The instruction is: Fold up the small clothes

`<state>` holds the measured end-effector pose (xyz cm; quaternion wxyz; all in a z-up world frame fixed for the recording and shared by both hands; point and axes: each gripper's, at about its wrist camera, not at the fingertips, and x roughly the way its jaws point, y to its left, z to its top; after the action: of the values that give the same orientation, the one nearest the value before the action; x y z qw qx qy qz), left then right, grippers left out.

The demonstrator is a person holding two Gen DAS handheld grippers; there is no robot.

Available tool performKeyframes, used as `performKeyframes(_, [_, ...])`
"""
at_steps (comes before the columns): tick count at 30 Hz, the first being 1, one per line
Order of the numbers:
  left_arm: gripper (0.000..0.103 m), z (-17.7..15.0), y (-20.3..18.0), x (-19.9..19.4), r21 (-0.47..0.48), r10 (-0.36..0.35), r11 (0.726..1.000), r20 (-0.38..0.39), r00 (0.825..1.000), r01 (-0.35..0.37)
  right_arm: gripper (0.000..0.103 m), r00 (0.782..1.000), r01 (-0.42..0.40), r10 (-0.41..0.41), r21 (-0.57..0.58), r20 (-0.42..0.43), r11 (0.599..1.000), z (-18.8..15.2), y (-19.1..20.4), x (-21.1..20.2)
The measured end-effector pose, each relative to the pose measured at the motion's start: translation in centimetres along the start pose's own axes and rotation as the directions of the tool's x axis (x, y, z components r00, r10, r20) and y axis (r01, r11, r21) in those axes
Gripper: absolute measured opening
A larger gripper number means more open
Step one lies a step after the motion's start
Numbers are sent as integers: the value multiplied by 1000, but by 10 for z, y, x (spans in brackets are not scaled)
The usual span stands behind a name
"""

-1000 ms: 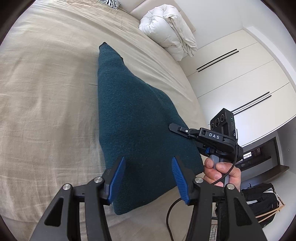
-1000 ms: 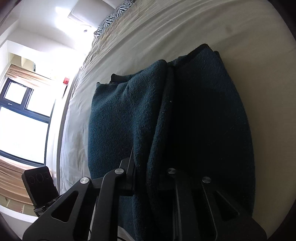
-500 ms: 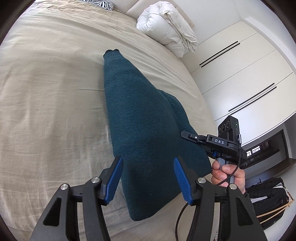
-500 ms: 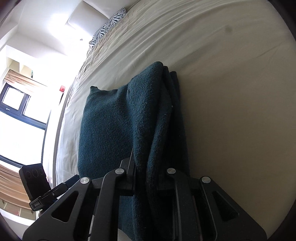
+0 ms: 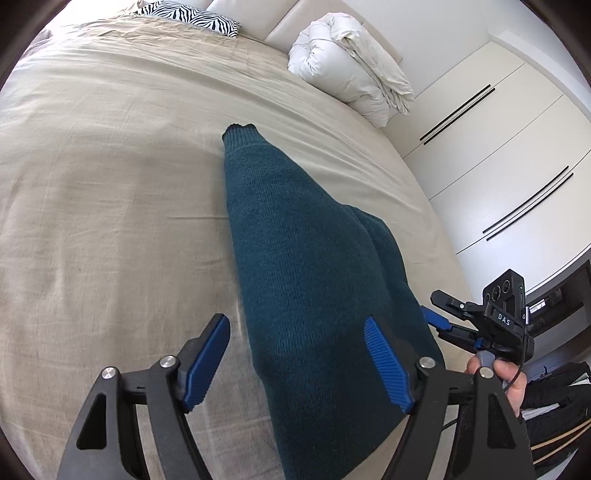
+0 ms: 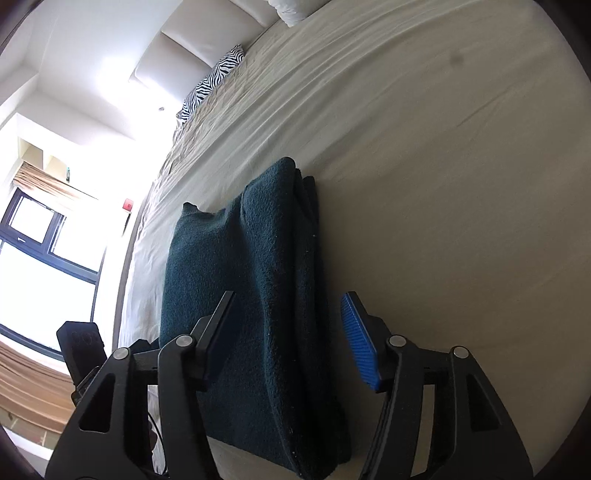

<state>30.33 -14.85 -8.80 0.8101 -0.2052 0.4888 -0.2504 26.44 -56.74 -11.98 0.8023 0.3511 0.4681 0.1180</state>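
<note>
A dark teal knitted garment (image 5: 306,266) lies folded lengthwise on the beige bed sheet (image 5: 103,206), its narrow end pointing away. My left gripper (image 5: 297,360) hovers over the near end, its jaws opening, the blue pads clear of the cloth. At the garment's right edge a hand holds my right gripper (image 5: 434,308). In the right wrist view the folded garment (image 6: 251,295) lies between the fingers of the right gripper (image 6: 291,332), whose jaws are opening; the blue pad (image 6: 360,343) stands off the cloth.
A rolled white duvet (image 5: 351,62) and a zebra pillow (image 5: 195,18) lie at the head of the bed. White wardrobe doors (image 5: 498,155) and a dark bag (image 5: 554,387) are to the right. A bright window (image 6: 37,266) is beyond the bed's left side.
The right gripper has let go of the garment's folded edge and drawn back. The raised layer now lies down on the rest. The left jaws have widened.
</note>
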Motion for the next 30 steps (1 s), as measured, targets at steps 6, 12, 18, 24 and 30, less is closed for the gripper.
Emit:
performKeyframes(6, [78,19,8,31,-13,39,999,-55,998,-40,57,999,-6,9,44,-50,999,-3,-10,21])
performKeyframes(12, [69,32,-9,-1,80,161,983,80,984,-168,56,998,60,-60,-4,21,998,-1,10,14])
performKeyframes(18, [33,67,-15,20,115,-50,992,35,998,46,54,996,-65,66,-27,55,998,6,32,-10])
performKeyframes(24, [6,86,7,86,-5,-67,998,-55,996,67,54,967,-252,252,11,-48,968,14,55,37])
performKeyframes(30, [7,81,5,107,73,-5,997,-79,997,11,29,962,-242,256,130,-100,961,23,19,77])
